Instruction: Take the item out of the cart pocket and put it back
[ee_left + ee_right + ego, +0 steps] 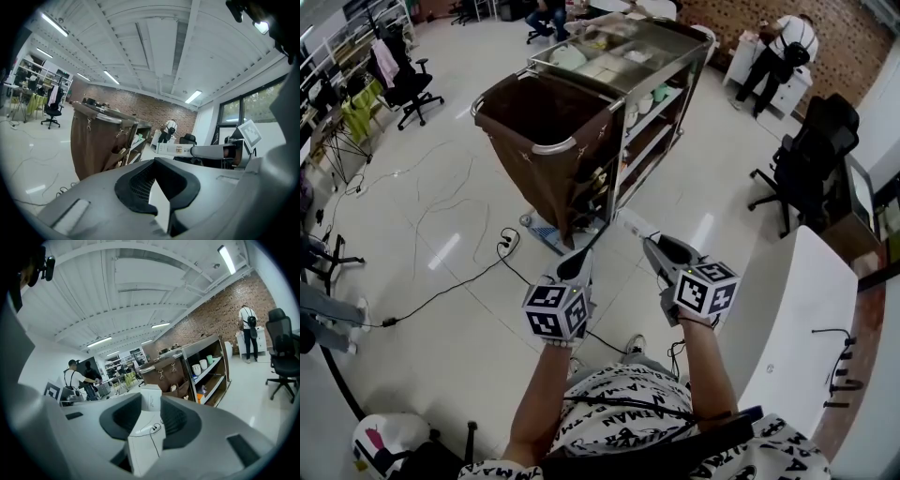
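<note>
Two grippers face the cart (546,122); the right gripper (651,244) clamps a white box (146,437). The left gripper (578,267) has its jaws together, empty.

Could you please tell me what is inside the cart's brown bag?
The brown bag shows only dark lining through its open top, no item. Its bottom lies hidden behind the near wall, so anything deep down cannot be seen.

Person seen from above wearing a white short-sleeved shirt (623,424) printed with black lettering; a thin black cable (628,404) and a broad black strap (675,449) cross it at 6 o'clock. The grey left gripper (581,255) and right gripper (654,247) each carry a black-and-white marker cube (555,311)
</note>
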The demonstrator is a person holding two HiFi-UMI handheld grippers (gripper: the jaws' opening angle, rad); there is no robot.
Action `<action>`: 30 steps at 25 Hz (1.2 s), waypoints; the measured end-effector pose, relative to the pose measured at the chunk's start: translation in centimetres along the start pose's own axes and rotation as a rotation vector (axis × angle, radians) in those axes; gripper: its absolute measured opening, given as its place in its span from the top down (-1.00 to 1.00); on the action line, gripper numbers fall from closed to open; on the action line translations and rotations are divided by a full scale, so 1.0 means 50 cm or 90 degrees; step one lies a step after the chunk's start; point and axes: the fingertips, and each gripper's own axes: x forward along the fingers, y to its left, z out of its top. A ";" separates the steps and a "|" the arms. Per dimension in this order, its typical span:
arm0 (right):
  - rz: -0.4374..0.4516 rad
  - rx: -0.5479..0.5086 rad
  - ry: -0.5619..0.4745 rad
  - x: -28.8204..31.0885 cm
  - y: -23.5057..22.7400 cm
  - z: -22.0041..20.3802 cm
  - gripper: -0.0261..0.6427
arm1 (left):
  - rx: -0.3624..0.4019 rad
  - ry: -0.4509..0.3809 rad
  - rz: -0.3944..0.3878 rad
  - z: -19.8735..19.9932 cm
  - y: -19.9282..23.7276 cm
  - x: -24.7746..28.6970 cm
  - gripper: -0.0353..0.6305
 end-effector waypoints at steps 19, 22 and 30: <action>-0.036 0.027 -0.001 -0.010 0.070 -0.071 0.51 | 0.009 0.043 -0.048 -0.049 0.016 -0.066 0.89; -0.038 0.032 0.007 -0.005 0.084 -0.092 0.51 | 0.007 0.046 -0.048 -0.056 0.030 -0.079 0.89; -0.040 0.037 -0.004 0.060 0.023 -0.056 0.51 | 0.016 0.043 -0.038 -0.031 0.071 -0.023 0.88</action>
